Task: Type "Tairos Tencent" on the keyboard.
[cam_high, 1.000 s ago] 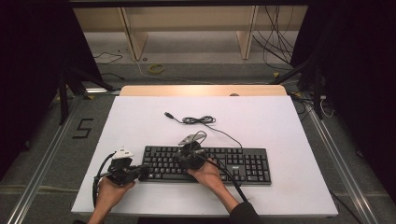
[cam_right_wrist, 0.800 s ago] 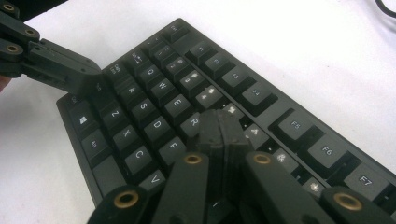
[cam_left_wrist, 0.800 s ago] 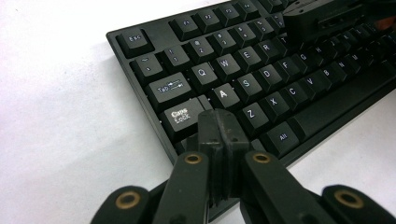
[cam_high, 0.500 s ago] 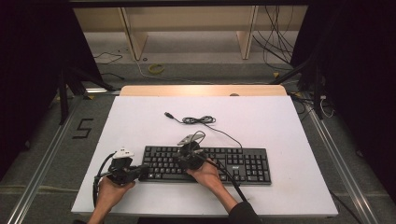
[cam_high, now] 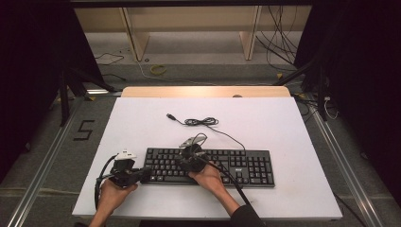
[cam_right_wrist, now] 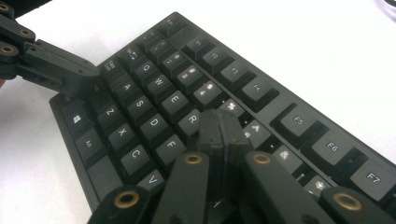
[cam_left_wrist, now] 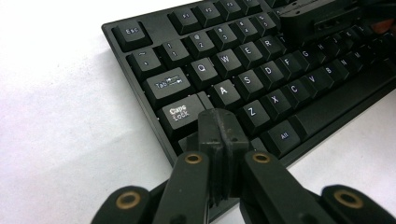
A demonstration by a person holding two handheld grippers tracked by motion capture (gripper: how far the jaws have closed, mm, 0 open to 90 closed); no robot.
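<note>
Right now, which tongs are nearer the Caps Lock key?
Left. The left tongs, jaws shut, sit right beside the Caps Lock key at the keyboard's left end. The right tongs, also shut, are farther along, over the keys around R and T.

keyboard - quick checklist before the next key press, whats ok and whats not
1. Keyboard lies flat on the table: ok.
2. Left claw shut, jaws together, tip over the key below Caps Lock: ok.
3. Right claw shut, tip over the keys beside R: ok.
4. Whether either tip presses a key down: cannot tell.
5. Keyboard cable lies coiled beyond the keyboard, apart from both hands: ok.
</note>
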